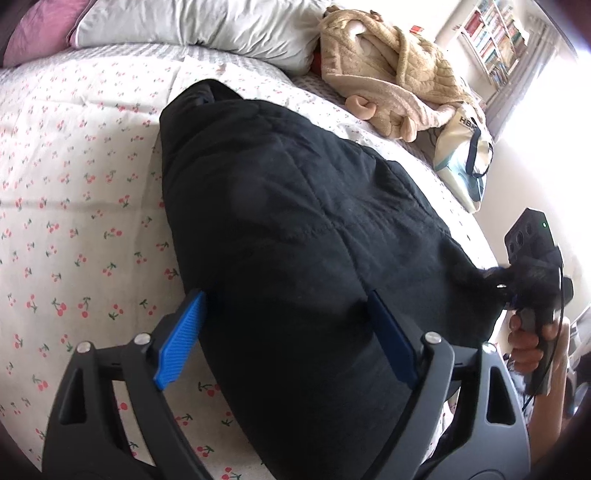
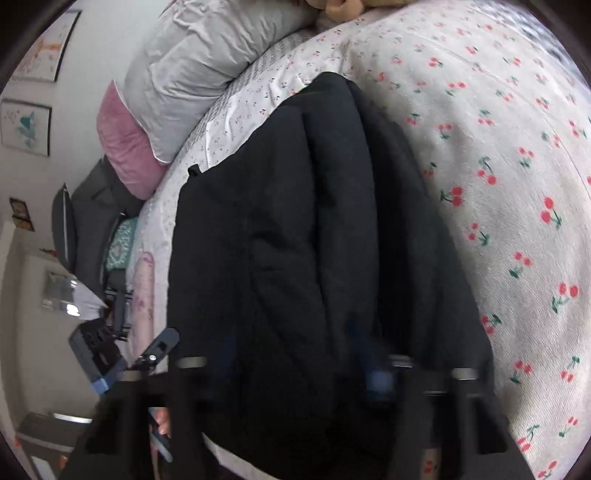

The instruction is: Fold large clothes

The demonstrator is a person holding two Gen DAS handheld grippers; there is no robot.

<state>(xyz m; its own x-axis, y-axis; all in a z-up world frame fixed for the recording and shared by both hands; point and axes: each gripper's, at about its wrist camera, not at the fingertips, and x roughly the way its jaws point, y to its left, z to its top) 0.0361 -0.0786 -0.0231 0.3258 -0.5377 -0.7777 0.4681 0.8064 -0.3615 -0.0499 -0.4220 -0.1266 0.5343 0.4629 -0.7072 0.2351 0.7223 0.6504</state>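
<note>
A large black padded garment (image 1: 295, 221) lies lengthwise on the cherry-print bed cover (image 1: 74, 184). My left gripper (image 1: 291, 332) is open, its blue fingers (image 1: 181, 339) wide apart on either side of the garment's near end. My right gripper shows in the left wrist view at the far right (image 1: 532, 284), at the garment's right corner, with black cloth around its tips. In the right wrist view the black garment (image 2: 295, 240) drapes over my right gripper (image 2: 295, 369) and hides its fingers.
A grey pillow (image 1: 199, 26) and a pink pillow (image 1: 40, 29) lie at the bed head. A beige fleece robe (image 1: 391, 74) and a white bag (image 1: 461, 155) lie at the bed's right side. A bookshelf (image 1: 495, 37) stands beyond.
</note>
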